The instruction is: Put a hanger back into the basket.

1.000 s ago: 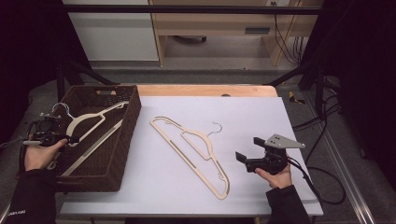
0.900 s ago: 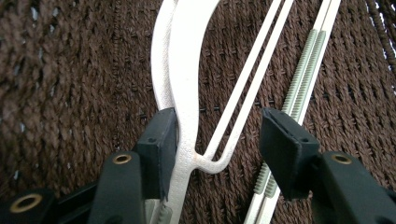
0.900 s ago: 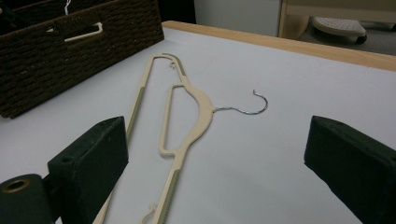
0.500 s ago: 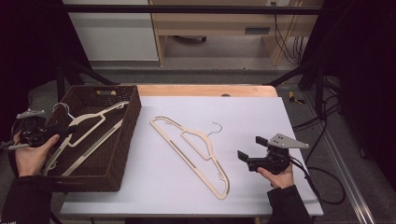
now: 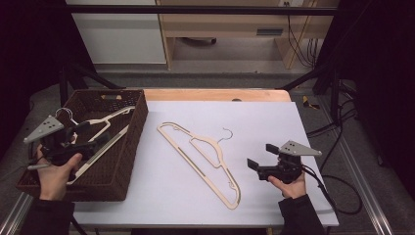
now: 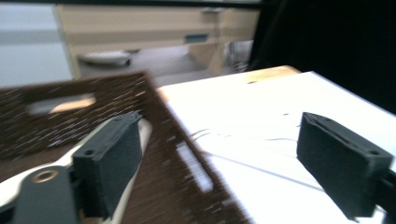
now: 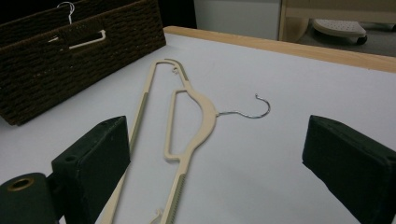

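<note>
A cream hanger (image 5: 203,159) lies flat on the white desk (image 5: 274,122), its metal hook (image 7: 247,110) pointing away from the basket (image 5: 128,161). The right claw (image 5: 261,156) sits just beside it, jaws wide apart and empty, aimed at it. The left claw (image 5: 90,137) hangs over the wicker basket at the desk's left, jaws wide apart, gripping nothing. A second hanger (image 5: 105,125) rests inside the basket.

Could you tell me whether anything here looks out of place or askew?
One beige hanger lies loose and diagonal on the white table, while another hanger sits in the wicker basket. Nothing looks damaged or spilled.
</note>
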Action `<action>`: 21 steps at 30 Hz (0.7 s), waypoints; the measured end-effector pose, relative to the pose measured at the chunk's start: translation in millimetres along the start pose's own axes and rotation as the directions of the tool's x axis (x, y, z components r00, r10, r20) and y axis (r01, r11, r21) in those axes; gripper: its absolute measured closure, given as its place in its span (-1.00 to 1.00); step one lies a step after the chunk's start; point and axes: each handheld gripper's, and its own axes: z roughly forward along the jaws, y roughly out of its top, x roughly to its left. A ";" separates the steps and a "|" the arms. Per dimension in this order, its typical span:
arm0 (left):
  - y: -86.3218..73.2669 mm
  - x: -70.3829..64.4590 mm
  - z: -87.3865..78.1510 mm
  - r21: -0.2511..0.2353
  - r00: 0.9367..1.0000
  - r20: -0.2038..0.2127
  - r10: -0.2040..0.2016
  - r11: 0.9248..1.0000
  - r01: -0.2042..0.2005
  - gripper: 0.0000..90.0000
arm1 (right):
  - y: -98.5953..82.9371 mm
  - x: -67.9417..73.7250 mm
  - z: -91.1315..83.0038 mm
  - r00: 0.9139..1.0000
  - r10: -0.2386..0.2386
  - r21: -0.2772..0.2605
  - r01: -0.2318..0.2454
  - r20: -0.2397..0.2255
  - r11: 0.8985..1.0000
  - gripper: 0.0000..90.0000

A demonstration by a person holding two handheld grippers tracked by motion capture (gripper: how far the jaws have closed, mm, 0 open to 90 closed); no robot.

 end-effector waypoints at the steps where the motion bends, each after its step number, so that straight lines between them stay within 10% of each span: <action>1: -0.7 -6.9 2.4 -0.009 1.000 0.009 0.012 1.000 -0.012 -0.76 | 0.4 1.1 0.1 1.000 0.003 -0.004 -0.003 -0.003 1.000 -0.82; 21: -31.5 -98.4 55.2 0.029 0.985 0.146 0.095 0.995 -0.100 -0.85 | -3.6 19.5 20.4 0.999 -0.013 0.054 0.015 -0.032 0.998 -0.73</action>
